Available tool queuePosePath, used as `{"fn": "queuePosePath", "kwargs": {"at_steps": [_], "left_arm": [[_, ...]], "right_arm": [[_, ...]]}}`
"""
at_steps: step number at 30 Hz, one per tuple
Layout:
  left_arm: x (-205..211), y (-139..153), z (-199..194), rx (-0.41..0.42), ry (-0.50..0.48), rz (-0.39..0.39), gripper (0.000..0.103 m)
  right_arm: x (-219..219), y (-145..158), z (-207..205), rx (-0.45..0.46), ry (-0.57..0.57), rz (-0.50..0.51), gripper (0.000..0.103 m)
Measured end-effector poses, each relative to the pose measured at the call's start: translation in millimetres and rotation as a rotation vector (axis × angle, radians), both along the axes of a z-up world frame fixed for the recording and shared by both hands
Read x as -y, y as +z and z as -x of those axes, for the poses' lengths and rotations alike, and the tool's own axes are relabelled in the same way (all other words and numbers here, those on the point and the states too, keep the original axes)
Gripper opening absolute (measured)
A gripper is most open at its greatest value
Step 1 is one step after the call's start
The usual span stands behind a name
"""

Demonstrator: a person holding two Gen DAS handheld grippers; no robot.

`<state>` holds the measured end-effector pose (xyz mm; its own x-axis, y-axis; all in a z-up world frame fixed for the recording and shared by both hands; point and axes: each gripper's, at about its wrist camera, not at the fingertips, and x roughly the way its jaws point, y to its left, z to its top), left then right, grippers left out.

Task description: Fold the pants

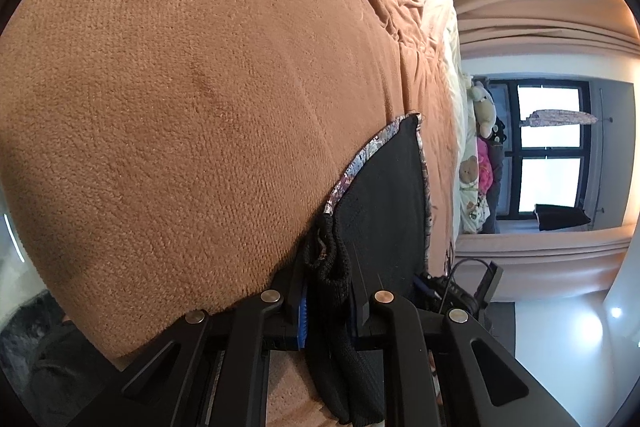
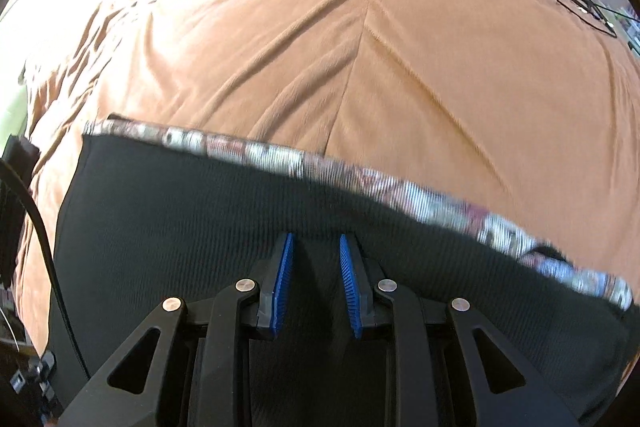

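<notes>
- Left wrist view: My left claw (image 1: 326,291) is pinching a bunched-up edge of the black pants (image 1: 380,203). The cloth is squeezed between the blue pads (image 1: 303,311) and hangs down past them in a thick roll.
- Beyond the claw, the pants stretch away as a dark pointed flap with a flowery trim (image 1: 360,159) along the edge.
- The pants lie on a fuzzy orange-brown blanket (image 1: 180,107) that covers the bed.
- Far off I see a window (image 1: 550,151) with dark frames, and stuffed toys (image 1: 482,115) piled near it.
- A black thing pokes in at the top edge of the picture. I cannot tell what it is.
- Right wrist view: My right claw (image 2: 316,277) points down at the pants (image 2: 180,207). Its fingers are a little apart, with black cloth showing in the gap. I cannot tell if the blue pads (image 2: 282,287) squeeze any cloth.
- The pants spread wide and flat under this claw, on the blanket (image 2: 320,47).
- The flowery trim (image 2: 280,157) runs across the far edge of the pants. It looks blurry.
- A black cable (image 2: 44,227) hangs at the left side.
</notes>
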<state>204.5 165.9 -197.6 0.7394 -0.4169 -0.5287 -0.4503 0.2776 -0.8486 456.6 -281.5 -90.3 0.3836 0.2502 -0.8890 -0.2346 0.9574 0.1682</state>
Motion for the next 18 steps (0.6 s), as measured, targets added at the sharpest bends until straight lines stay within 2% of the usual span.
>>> {"fn": "queuePosePath", "kwargs": {"at_steps": [8, 10, 18], "left_arm": [[0.4, -1.0, -0.3, 0.011, -0.001, 0.002, 0.017], [-0.3, -2.9, -0.9, 0.014, 0.003, 0.000, 0.011], [0.6, 4.8, -1.8, 0.040, 0.001, -0.014, 0.010]], "right_arm": [[1.7, 11.9, -19.2, 0.008, -0.010, 0.015, 0.021], [4.0, 19.7, -9.8, 0.023, 0.005, 0.004, 0.020], [22.9, 31.6, 43.4, 0.010, 0.046, -0.069, 0.021]]}}
